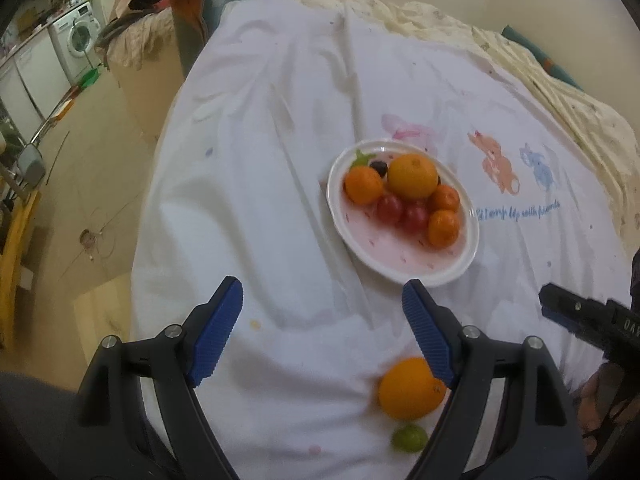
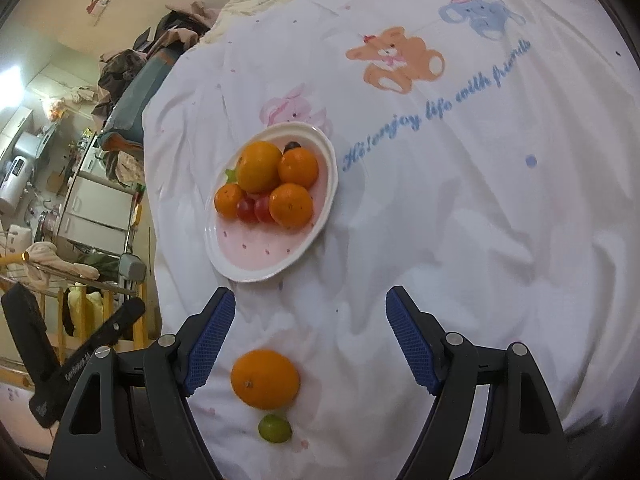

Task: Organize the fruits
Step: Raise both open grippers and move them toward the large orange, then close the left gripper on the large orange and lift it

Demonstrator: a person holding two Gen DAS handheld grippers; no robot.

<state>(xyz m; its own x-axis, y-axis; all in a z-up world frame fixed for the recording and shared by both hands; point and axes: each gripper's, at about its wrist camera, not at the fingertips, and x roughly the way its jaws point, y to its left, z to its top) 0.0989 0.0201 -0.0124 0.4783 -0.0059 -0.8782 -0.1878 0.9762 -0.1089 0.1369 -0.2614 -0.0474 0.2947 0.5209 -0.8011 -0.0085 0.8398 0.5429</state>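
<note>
Fruits are split between two places: most already sit piled on the white oval plate [image 2: 326,200] — a large orange [image 2: 259,166], three smaller mandarins, two red grape tomatoes [image 2: 256,209], a dark grape at the far edge and a green-leafed piece I cannot identify. Two remain loose on the white printed bedsheet [image 2: 480,220], well short of the plate: a loose orange [image 2: 265,379] and, just beside it toward the camera, a small green fruit [image 2: 275,428].

The right gripper [image 2: 310,344] hovers above the sheet with its blue fingers spread wide, holding nothing; the loose orange lies between them, nearer the left finger. The left gripper [image 1: 322,332] is likewise spread and empty, the same orange just beside its right finger.

Likely trouble: the sheet is soft and wrinkled, so a round orange may roll if a finger nudges it before the jaws close — and it could knock the green fruit away. With both grippers near the same orange, they may collide. The plate's far half is crowded; another orange set on the pile could tumble off.
</note>
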